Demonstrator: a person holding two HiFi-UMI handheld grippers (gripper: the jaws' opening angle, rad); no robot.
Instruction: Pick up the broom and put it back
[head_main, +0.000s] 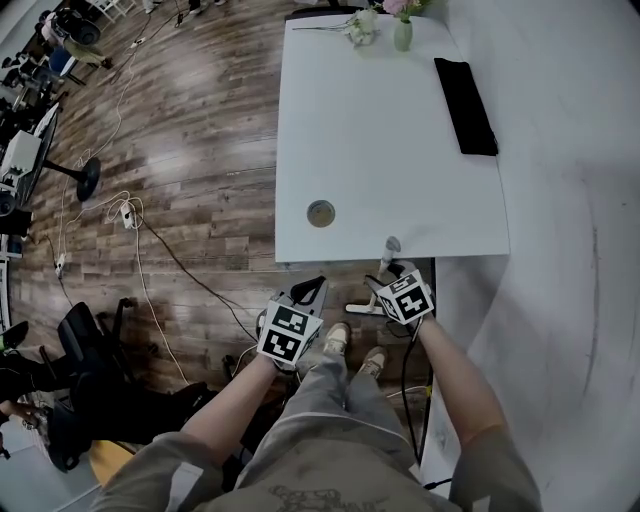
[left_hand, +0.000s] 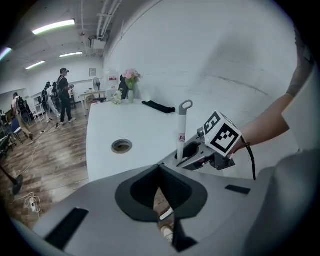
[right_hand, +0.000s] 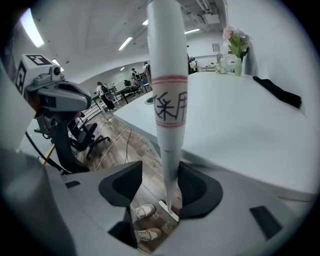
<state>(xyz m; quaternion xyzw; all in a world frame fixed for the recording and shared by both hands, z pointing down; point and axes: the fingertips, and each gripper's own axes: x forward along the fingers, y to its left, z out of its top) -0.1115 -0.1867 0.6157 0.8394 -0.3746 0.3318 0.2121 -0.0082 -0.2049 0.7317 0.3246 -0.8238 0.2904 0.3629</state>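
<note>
The broom (right_hand: 167, 100) stands upright at the surface (head_main: 390, 150) edge, ungripped between the wide-apart jaws of the right hand-held gripper (right_hand: 160, 186), while the left hand-held gripper (left_hand: 160, 192) is closed and empty; apparently only withdrawal remains.

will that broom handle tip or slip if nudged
Probably stiff: the broom handle runs straight. Likely tippy: it stands upright by the table edge, loose in the open right tool. Its smooth surface may slip.

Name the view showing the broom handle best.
The right gripper view: the broom handle looms close, labelled, between the right gripper's open jaws. Left gripper view shows its looped top; head view, just the tip.
</note>
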